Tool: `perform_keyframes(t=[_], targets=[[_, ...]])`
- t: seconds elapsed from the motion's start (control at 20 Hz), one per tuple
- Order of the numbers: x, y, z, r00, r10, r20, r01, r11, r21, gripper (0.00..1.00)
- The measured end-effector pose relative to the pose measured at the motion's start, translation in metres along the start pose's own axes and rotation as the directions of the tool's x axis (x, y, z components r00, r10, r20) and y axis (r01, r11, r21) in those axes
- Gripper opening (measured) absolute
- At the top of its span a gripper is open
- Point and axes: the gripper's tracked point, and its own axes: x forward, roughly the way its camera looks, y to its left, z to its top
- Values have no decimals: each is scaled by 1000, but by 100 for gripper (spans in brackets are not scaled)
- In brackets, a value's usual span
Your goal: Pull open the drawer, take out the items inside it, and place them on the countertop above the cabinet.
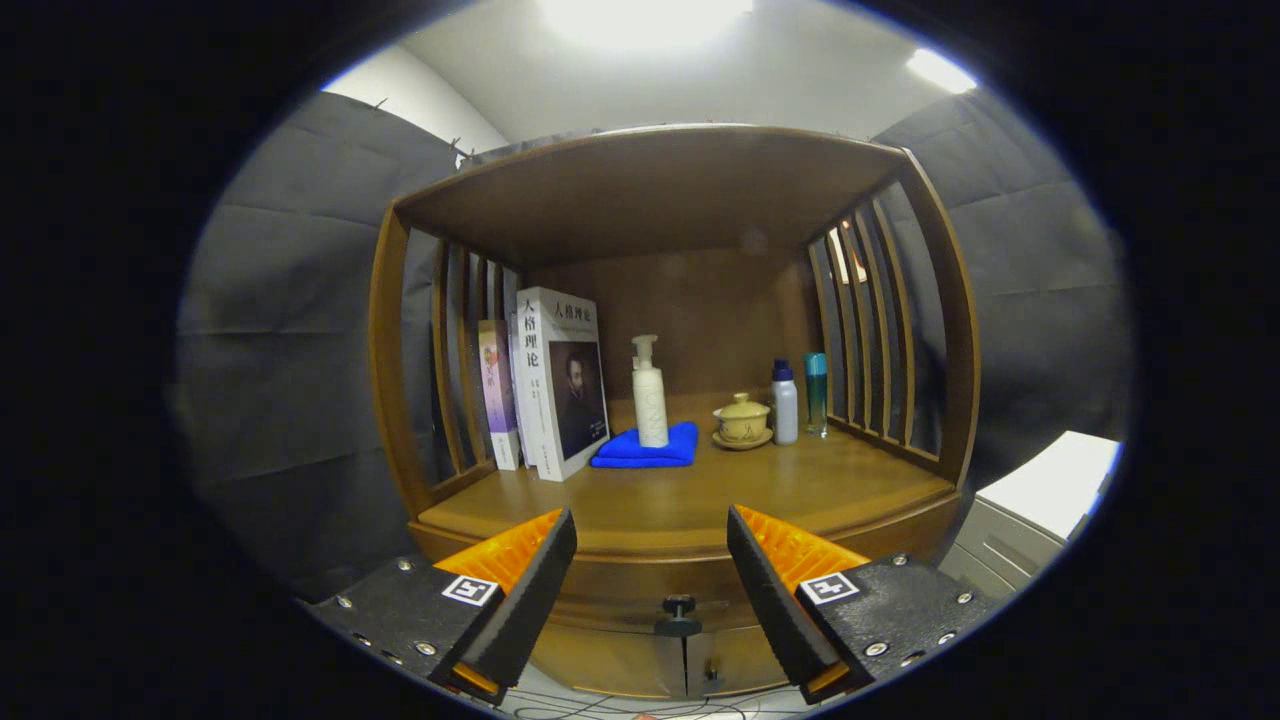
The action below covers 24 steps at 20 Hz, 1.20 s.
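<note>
The gripper (651,560) is held with its fingers spread wide apart, and nothing is gripped between them. Between the two fingers, slightly below their tips, a small dark knob (678,615) is seen on the front of the drawer (640,600), which appears shut beneath the wooden countertop (690,500); what lies inside cannot be told.

Beyond the fingers the countertop is presented as a smooth, warm brown wooden surface with a rounded front edge, roofed by a wooden top and closed by a plain wooden back panel. To the left of the left finger, dark cloth is hung as the booth wall, and a row of upright wooden slats (455,360) is set along that side of the cabinet. Just inside these slats, books are stood upright: a thin purple-spined book (497,395) and, touching it, a thicker white book (560,395) with a portrait on its cover. Ahead of the gap between the fingers, a folded blue cloth (645,450) is laid on the wood, and a white pump bottle (650,395) is stood upright on it. Further right, a yellowish lidded cup (742,420) is set on a saucer, with a white bottle (785,405) just beside it and a teal bottle (817,392) next to that. Matching slats (870,330) are fixed on the right side. Beyond the right finger, a pale grey unit (1030,520) is stood against the dark cloth. Above, a white ceiling is lit by bright lamps.
</note>
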Motion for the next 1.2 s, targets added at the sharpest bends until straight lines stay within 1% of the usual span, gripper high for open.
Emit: perform_keyframes(t=[0.15,0.2,0.4,0.7,0.85,1.05,1.2], targets=[[9,2,-36,998,-37,-44,37,999,-11,94],[8,-4,-45,997,-57,-52,56,998,-17,94],[17,-15,-72,990,-118,-80,116,993,-29,94],[34,-12,-127,978,-101,-182,96,995,-33,94],[37,-12,-140,975,-104,-197,100,995,-30,90],[45,-13,-145,974,-108,-200,105,994,-28,74],[49,-19,-148,971,-125,-206,123,992,-25,51]])
